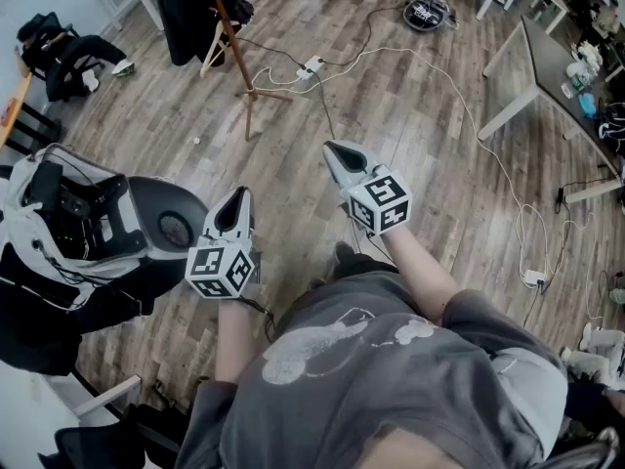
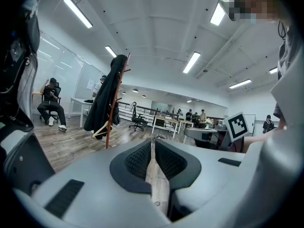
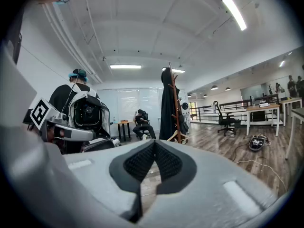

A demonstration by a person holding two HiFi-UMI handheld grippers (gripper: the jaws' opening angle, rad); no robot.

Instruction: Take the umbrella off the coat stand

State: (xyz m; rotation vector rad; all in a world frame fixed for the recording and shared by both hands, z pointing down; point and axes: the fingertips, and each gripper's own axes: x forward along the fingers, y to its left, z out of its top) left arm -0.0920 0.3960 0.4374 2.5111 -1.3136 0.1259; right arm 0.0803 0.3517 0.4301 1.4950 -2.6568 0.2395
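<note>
Hanging coat (image 1: 184,13) masking coat stand (image 1: 237,57), top cropped

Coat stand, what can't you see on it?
Umbrella: not made out in any view.
Head view: the top of the coat stand is cut off by the picture's upper edge.
Left gripper view: the dark coat hides much of the stand.
Right gripper view: the small hanging items are too small to name.

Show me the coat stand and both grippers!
coat stand (image 1: 232,42), head view, on its wooden pole.
left gripper (image 1: 240,195), head view, at its closed jaw tips.
right gripper (image 1: 333,149), head view, at its closed jaw tips.
</note>
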